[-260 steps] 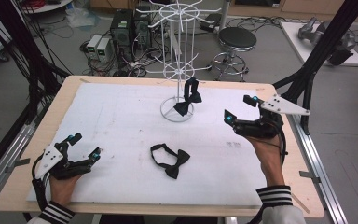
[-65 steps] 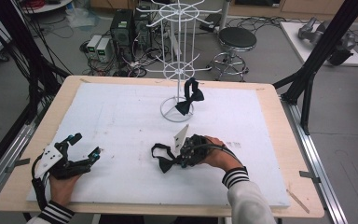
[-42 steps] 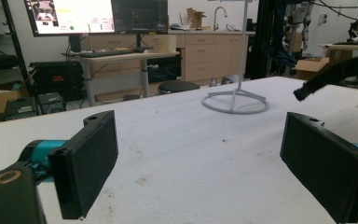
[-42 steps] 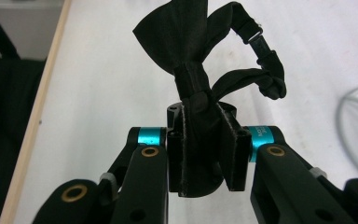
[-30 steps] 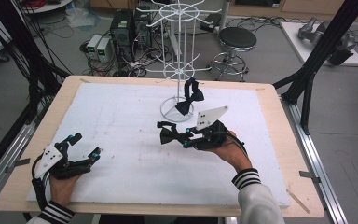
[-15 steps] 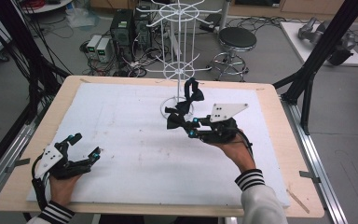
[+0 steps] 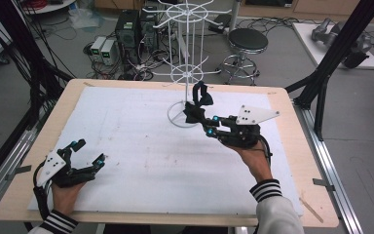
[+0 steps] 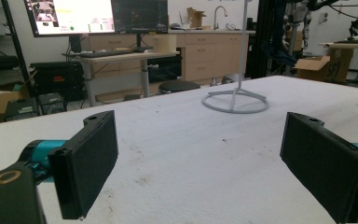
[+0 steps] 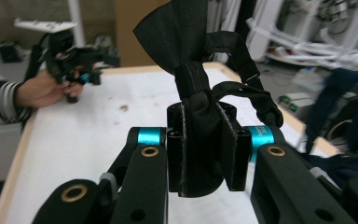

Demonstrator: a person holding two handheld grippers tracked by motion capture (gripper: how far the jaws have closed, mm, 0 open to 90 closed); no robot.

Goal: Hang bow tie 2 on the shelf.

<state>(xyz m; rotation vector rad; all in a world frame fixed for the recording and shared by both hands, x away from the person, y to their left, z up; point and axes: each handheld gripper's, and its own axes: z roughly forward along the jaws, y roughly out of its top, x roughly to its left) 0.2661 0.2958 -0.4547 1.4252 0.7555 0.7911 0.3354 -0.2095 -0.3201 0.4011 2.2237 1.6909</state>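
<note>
- Right gripper view: your right gripper (image 9: 204, 149) has its jaws clamped on a black bow tie (image 9: 191, 51) at the knot; one wing stands above the pads, the strap loop (image 9: 242, 88) hangs loose to the side.
- High view: the bow tie (image 7: 193, 113) is held off the table, just beside the white wire rack (image 7: 187, 73) and over its ring base (image 7: 175, 118). A second bow tie (image 7: 202, 94) seems to hang on the rack pole already; can't tell exactly how it's hooked.
- Risk: the loose strap could snag a wire arm or the other tie & drag it off.
- Risk: the rack looks light; bump the pole w/ your gripper and it could tip.
- Risk: grip is on the knot only, so a tug could pull the tie out.
- Left gripper view: your left gripper (image 8: 193, 154) sits low over the white table cover (image 8: 182, 140), jaws wide apart, nothing between them. It's well apart from the rack, so no help steadying it.
</note>
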